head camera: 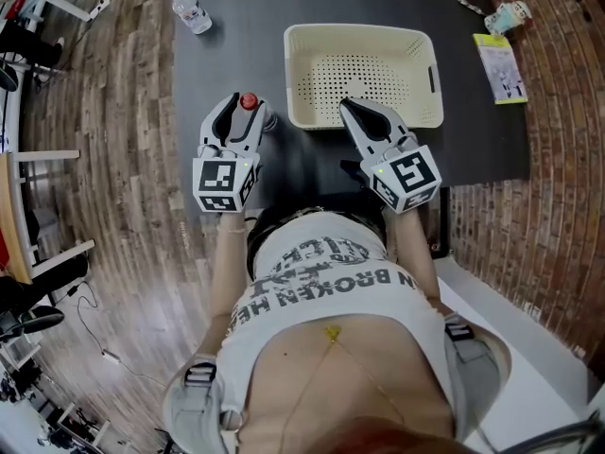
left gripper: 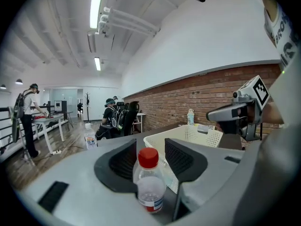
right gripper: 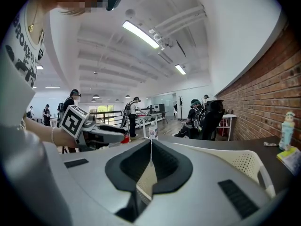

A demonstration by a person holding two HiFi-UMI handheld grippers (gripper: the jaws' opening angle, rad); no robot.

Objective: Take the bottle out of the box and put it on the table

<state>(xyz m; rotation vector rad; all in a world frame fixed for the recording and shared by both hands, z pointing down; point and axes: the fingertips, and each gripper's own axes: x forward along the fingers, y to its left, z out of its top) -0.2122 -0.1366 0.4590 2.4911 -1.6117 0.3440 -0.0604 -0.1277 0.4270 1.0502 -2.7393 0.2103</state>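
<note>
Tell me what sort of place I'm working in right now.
Probably an open-plan lab or office workspace: a long brick wall, strip lights on a white ceiling, and a person standing at a desk in the background.

Head view: above, steeply down on table (head camera: 232, 64). Gripper views: low, close, near-level along jaws. Shared: box (head camera: 354, 29).

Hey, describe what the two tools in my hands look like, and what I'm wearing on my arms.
The left tool and right tool are light grey moulded shells tapering to black-lined jaws. Each carries a white cube with black square markers at its rear. No sleeves cover the forearms; the T-shirt is white with dark lettering.
</note>
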